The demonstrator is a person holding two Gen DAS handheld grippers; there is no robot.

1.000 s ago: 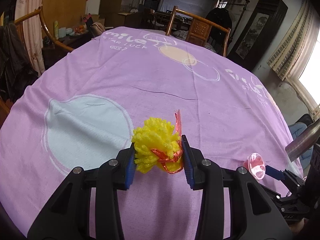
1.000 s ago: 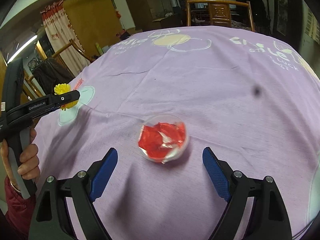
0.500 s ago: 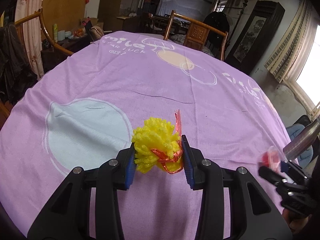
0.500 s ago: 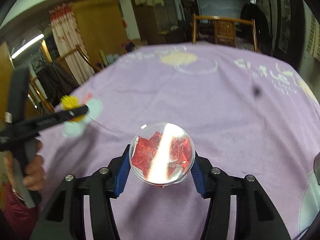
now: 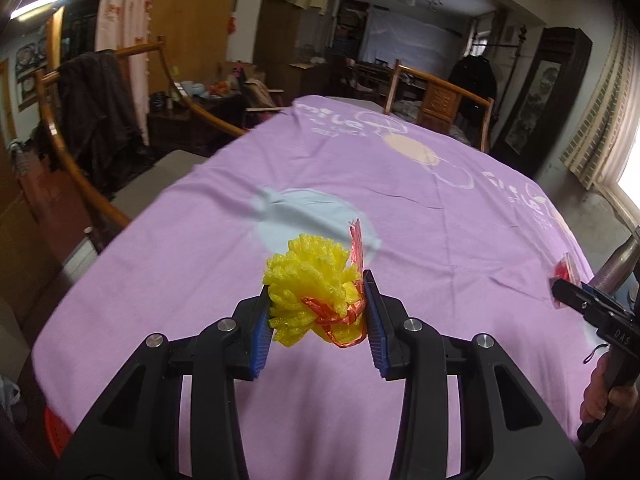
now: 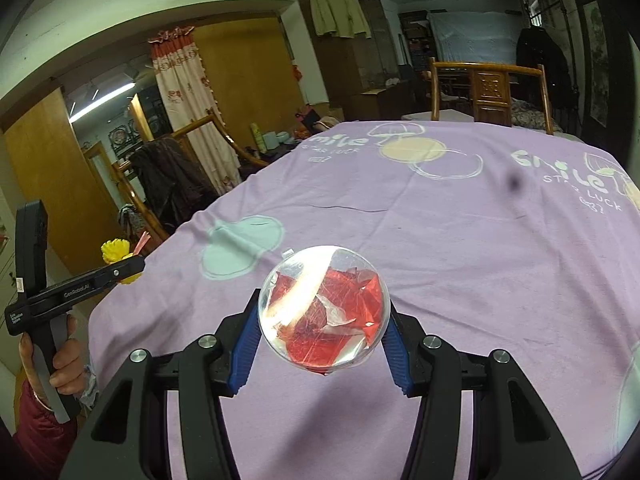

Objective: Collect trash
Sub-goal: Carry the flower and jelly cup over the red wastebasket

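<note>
My left gripper (image 5: 318, 312) is shut on a yellow foam net tied with red ribbon (image 5: 312, 280) and holds it above the purple tablecloth (image 5: 440, 240). It also shows at the left of the right wrist view (image 6: 116, 252), off the table's left edge. My right gripper (image 6: 320, 328) is shut on a clear plastic ball with red scraps inside (image 6: 324, 312), lifted above the cloth. That ball shows small at the right of the left wrist view (image 5: 564, 274).
Wooden chairs stand at the far end (image 6: 490, 88) and at the left, one draped with a dark coat (image 5: 96, 120). A red object (image 5: 56, 430) sits low at the left, beyond the table edge. Cupboards and clutter fill the room behind.
My right gripper closed on the clear ball and lifted it off the cloth. My left gripper, still holding the yellow net, moved back and left toward the table's edge.
</note>
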